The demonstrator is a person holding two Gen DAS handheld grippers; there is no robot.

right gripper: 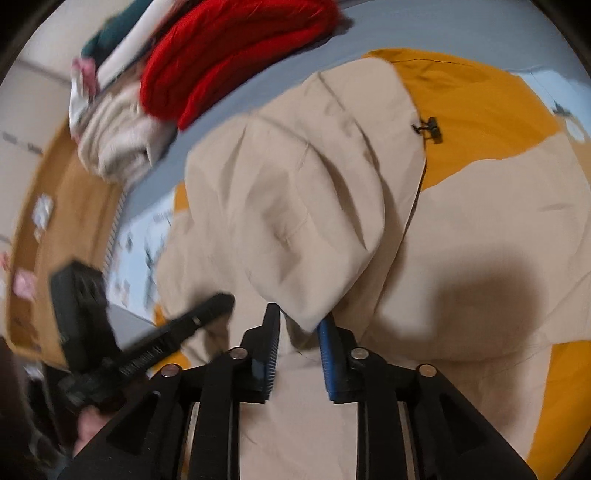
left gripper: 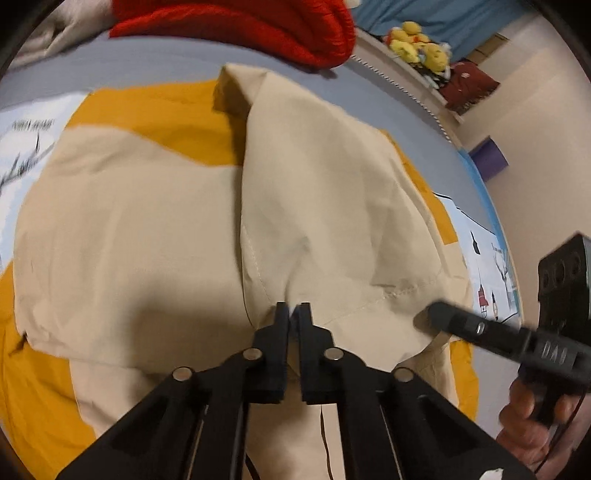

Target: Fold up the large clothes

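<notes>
Left hand-held gripper [left gripper: 294, 314] clenched, seemingly pinching the jacket [left gripper: 332, 192] seam; right hand-held gripper [right gripper: 299, 325] released around a fold. Regrip, pull evenly.

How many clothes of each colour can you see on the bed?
Beige and yellow: 1, the jacket being folded.
Red: 1, the red garment behind it.
Cream: 1, the cream garment beside the red one.
Dark green: 1, a bit of green cloth, too blurred to name.
Total: 4
</notes>
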